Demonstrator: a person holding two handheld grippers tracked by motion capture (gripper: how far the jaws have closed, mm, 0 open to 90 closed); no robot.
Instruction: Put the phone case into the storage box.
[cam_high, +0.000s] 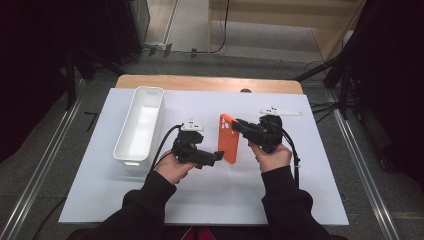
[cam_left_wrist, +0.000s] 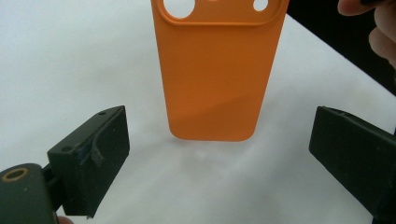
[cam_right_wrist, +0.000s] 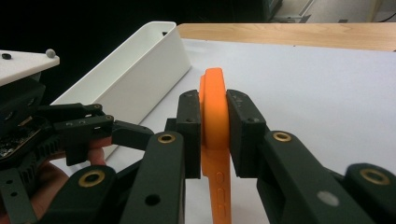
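An orange phone case (cam_high: 228, 138) hangs a little above the white mat, held at its upper camera-hole end. My right gripper (cam_high: 238, 125) is shut on it; in the right gripper view the case's edge (cam_right_wrist: 215, 109) is pinched between the two black pads, side-button cutouts running down below. My left gripper (cam_high: 216, 157) is open, pointing right at the case's lower end. In the left gripper view the case's back (cam_left_wrist: 217, 74) faces me, its bottom edge just beyond my spread jaws, and nothing lies between them (cam_left_wrist: 219, 158).
A long white bin (cam_high: 140, 124) stands to the left on the white mat (cam_high: 210, 200); it also appears behind my left gripper (cam_right_wrist: 70, 130) as the bin (cam_right_wrist: 135, 74). A white flat strip (cam_high: 281, 111) lies at the back right. The wooden table edge (cam_high: 210, 82) runs along the far side.
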